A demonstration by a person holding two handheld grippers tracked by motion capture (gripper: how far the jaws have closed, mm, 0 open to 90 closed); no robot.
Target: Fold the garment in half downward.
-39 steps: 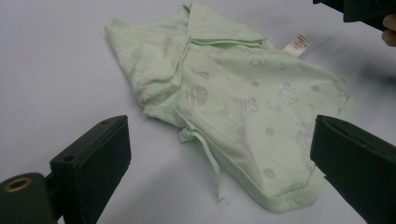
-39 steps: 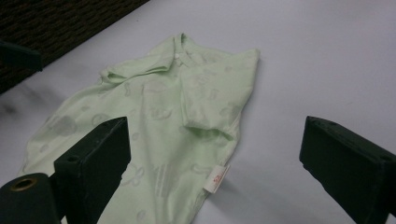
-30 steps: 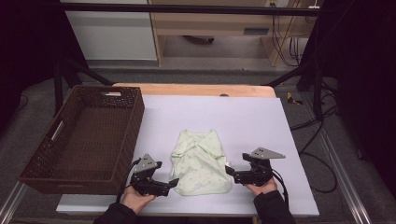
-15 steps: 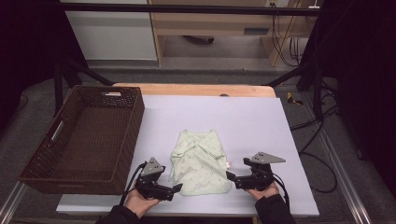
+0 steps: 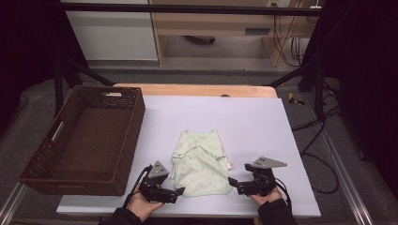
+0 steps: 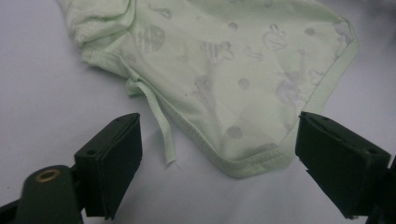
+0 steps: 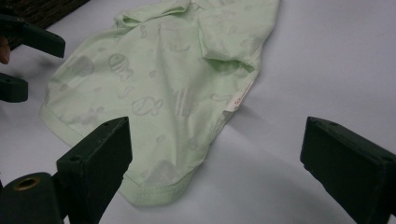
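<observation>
A pale green baby garment (image 5: 202,161) with a faint animal print lies flat on the white table cover (image 5: 244,122). My left gripper (image 5: 180,191) rests at its near left corner. In the left gripper view the hem corner (image 6: 247,163) and a loose tie string (image 6: 161,126) lie between the jaws of that gripper (image 6: 217,140). The jaws have just been closing a little, but the pads stand clear of the cloth. My right gripper (image 5: 233,183) sits open at the near right corner. There the garment (image 7: 159,84) reaches past the left jaw of that gripper (image 7: 217,140).
A dark brown woven basket (image 5: 136,126) stands on the left side of the table. A wooden strip (image 5: 197,89) marks the far edge. The left gripper (image 7: 23,56) appears far left in the right gripper view. Cables lie on the floor to the right.
Both hands have drifted slightly toward the table's near edge. The garment lies as it did.
</observation>
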